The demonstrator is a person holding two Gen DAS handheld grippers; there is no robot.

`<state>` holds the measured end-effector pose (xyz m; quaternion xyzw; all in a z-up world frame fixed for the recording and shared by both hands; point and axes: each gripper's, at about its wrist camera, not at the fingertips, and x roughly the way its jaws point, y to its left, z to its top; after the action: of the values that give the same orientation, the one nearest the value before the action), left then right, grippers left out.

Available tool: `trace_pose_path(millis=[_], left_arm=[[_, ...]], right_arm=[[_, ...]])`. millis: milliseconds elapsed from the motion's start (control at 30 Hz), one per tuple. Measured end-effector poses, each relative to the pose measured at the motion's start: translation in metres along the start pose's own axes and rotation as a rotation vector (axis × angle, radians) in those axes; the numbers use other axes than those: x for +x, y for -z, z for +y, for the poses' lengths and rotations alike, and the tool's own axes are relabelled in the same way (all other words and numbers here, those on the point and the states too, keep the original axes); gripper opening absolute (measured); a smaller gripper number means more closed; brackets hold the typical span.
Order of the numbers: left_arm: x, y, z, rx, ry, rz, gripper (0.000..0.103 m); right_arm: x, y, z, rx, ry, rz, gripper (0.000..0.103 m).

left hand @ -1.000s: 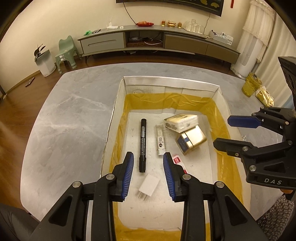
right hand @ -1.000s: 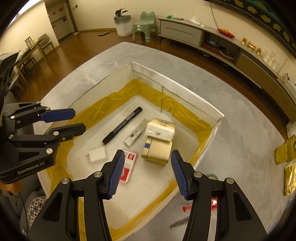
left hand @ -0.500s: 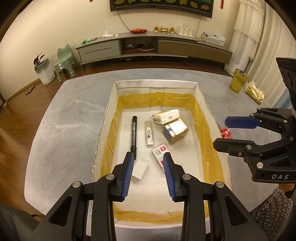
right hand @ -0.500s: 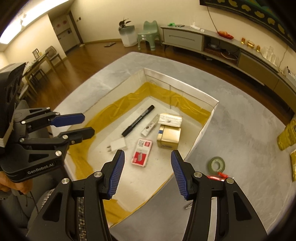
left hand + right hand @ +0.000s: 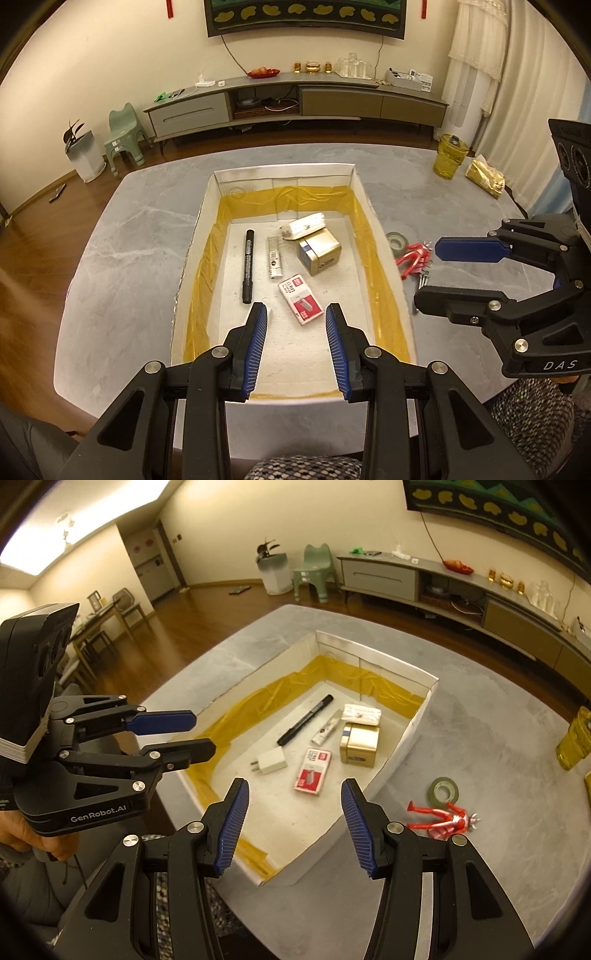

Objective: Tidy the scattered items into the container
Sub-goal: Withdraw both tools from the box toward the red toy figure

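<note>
Both tools have drawn back and risen since a second ago, so the whole container [image 5: 364, 206] now shows and the items outside it have come into sight. That white box with yellow-taped inner walls sits on the grey desk [image 5: 140, 229], straight ahead of the left tool [image 5: 293, 314] and ahead and left of the right tool [image 5: 295, 794]. Inside lie a black marker [image 5: 248, 266], a small white tube [image 5: 273, 258], a white packet [image 5: 303, 227] touching a gold box [image 5: 319, 250], a red-and-white staple box [image 5: 300, 299] and a white charger plug [image 5: 269, 761], which the left tool's finger partly hides in its own view. Still out on the desk, just beyond the container's wall on the right tool's side, are a roll of tape [image 5: 443, 792] and a red toy figure [image 5: 441, 818], lying near each other. Each tool has its fingers spread apart and carries nothing; the left hovers over the near end of the container, the right above its near corner.
</note>
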<state>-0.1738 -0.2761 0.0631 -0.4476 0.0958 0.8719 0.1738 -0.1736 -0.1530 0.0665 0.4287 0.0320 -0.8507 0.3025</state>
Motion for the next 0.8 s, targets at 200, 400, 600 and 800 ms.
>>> trace_pose_path(millis=[200,400,600,800], left_arm=[[-0.017,0.009,-0.02,0.032,-0.001,-0.018,0.039],[-0.029,0.019,-0.043,0.093,-0.016,-0.034,0.04],[-0.035,0.029,-0.062,0.126,-0.017,-0.039,0.04],[-0.034,0.041,-0.078,0.147,-0.01,-0.033,0.044]], right_arm=[[-0.015,0.017,-0.005,0.039,-0.039,-0.033,0.056],[-0.027,0.036,-0.009,0.073,-0.077,-0.063,0.056],[-0.036,0.054,-0.013,0.094,-0.118,-0.091,0.056],[-0.041,0.074,-0.021,0.119,-0.153,-0.113,0.056]])
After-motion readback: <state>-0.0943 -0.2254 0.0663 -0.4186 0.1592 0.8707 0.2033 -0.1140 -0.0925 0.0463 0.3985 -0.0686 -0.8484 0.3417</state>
